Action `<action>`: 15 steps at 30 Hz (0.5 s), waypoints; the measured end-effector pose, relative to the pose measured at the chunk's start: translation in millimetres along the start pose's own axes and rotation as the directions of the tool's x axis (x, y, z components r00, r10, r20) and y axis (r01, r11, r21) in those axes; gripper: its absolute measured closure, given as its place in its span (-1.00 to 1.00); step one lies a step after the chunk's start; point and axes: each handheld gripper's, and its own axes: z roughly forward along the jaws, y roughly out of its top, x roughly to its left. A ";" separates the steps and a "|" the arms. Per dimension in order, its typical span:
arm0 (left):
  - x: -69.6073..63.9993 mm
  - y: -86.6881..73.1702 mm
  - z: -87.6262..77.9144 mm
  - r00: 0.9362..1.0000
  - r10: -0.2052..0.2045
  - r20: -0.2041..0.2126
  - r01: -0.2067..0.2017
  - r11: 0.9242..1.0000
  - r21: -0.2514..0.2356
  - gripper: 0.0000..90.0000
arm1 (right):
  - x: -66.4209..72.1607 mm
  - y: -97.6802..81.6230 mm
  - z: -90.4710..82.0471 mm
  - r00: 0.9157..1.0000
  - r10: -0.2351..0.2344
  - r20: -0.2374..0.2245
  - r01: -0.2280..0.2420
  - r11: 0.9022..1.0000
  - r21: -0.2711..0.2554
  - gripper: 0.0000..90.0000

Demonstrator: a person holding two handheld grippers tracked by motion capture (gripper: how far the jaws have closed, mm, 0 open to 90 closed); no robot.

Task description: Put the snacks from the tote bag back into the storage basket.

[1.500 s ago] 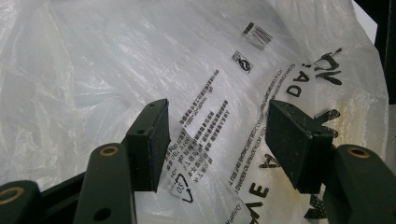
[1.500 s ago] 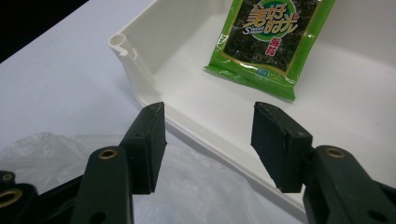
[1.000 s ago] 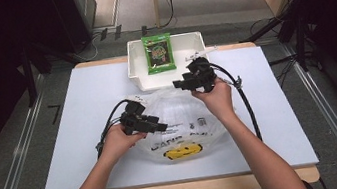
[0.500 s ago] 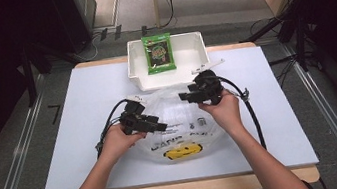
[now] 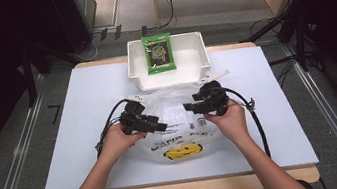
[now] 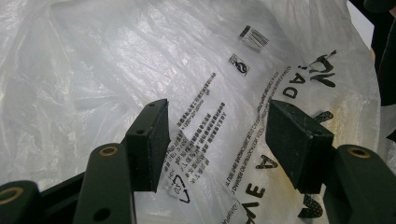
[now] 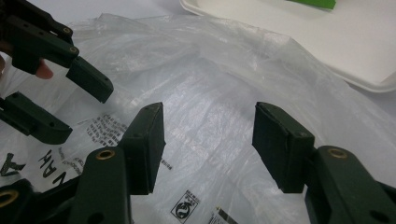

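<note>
A clear plastic bag (image 5: pixel 178 123) with black print and a yellow smiley lies crumpled on the white table (image 5: pixel 82 102), seen close in the left gripper view (image 6: pixel 201 93) and the right gripper view (image 7: pixel 210 93). My left gripper (image 5: pixel 163 125) hovers over the bag's left part, open, with only printed film between its jaws (image 6: pixel 217 140). My right gripper (image 5: pixel 187 107) is over the bag's right part, also open (image 7: pixel 210 140), pointing toward the left gripper (image 7: pixel 70 93). A green snack packet (image 5: pixel 158 53) lies in a white tray (image 5: pixel 193 73) behind the bag.
The white tray's rim (image 7: pixel 355 79) sits just beyond the bag's far edge. Black cables (image 5: pixel 256 122) trail from both grippers across the table. Bare table spreads to the left (image 5: pixel 77 138) and right (image 5: pixel 280 108) of the bag.
My right gripper has come down and toward the person, from near the tray's front edge to over the bag's right side. The left gripper has barely moved.
</note>
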 end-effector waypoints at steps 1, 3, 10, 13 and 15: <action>-0.1 0.1 0.0 1.000 -0.001 0.001 0.001 1.000 -0.001 -0.10 | 0.3 -1.5 -0.9 1.000 0.001 -0.005 -0.001 1.000 0.000 0.01; -0.1 0.1 -0.2 1.000 -0.001 0.002 0.001 1.000 -0.003 -0.10 | 1.3 -4.9 -2.8 1.000 0.007 -0.004 -0.007 1.000 -0.001 0.00; -0.9 0.8 -0.9 1.000 0.003 0.000 -0.003 1.000 -0.002 -0.10 | 2.6 -16.1 -5.6 1.000 0.013 -0.009 -0.013 1.000 -0.008 0.00; -0.9 1.1 -1.3 1.000 0.007 -0.001 -0.007 1.000 -0.001 -0.10 | 3.4 -19.4 -4.2 1.000 0.006 -0.010 -0.006 1.000 -0.005 0.00; -1.0 1.0 -1.2 1.000 0.006 -0.001 -0.006 1.000 -0.002 -0.10 | 3.2 -20.8 -2.8 1.000 0.007 -0.010 -0.007 1.000 -0.003 0.00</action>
